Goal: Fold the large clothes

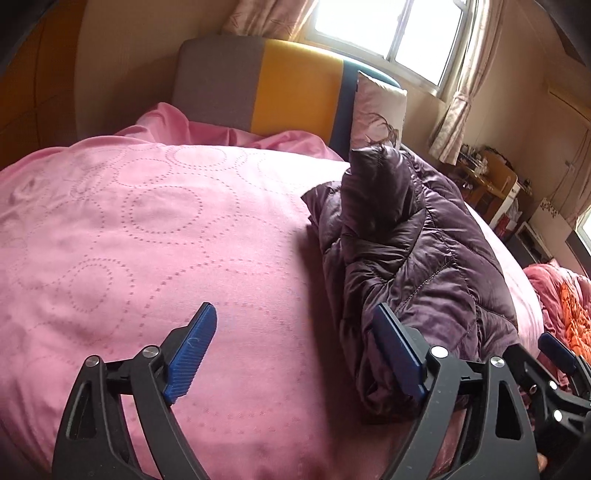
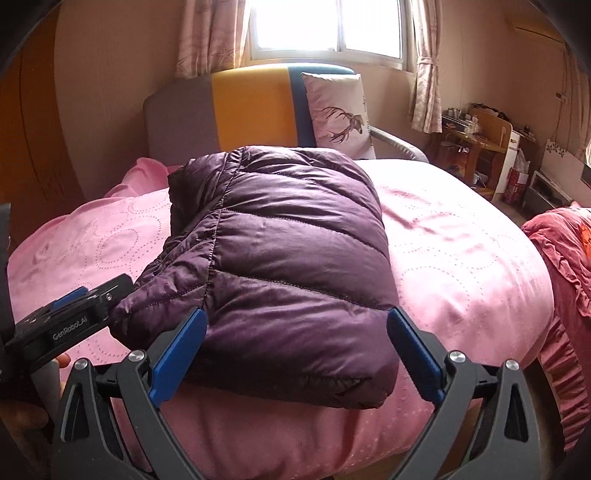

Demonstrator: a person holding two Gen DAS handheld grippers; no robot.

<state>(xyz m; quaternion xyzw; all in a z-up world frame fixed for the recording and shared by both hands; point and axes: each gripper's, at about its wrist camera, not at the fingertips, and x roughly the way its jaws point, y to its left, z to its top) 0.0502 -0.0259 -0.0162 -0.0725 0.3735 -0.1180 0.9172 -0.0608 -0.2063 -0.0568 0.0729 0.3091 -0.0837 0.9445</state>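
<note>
A purple quilted down jacket [image 2: 291, 236] lies folded into a thick bundle on the pink bed cover [image 2: 450, 236]. My right gripper [image 2: 295, 314] is open at the jacket's near edge, one blue pad on either side of the bundle and neither visibly pressing it. My left gripper [image 1: 295, 310] is open over the bare pink cover [image 1: 147, 240], just left of the jacket [image 1: 413, 251]; its right finger [image 1: 395, 347] stands against the jacket's side. Each gripper shows in the other's view: the left gripper [image 2: 74, 314] at the left edge, the right gripper [image 1: 561, 354] at the lower right.
A grey, yellow and blue headboard [image 2: 251, 107] with a deer-print pillow [image 2: 340, 110] stands behind the bed, under a bright window [image 2: 325, 26]. A red-orange quilt [image 2: 565, 266] hangs off the bed's right side. A cluttered wooden desk [image 2: 476, 136] stands at the far right.
</note>
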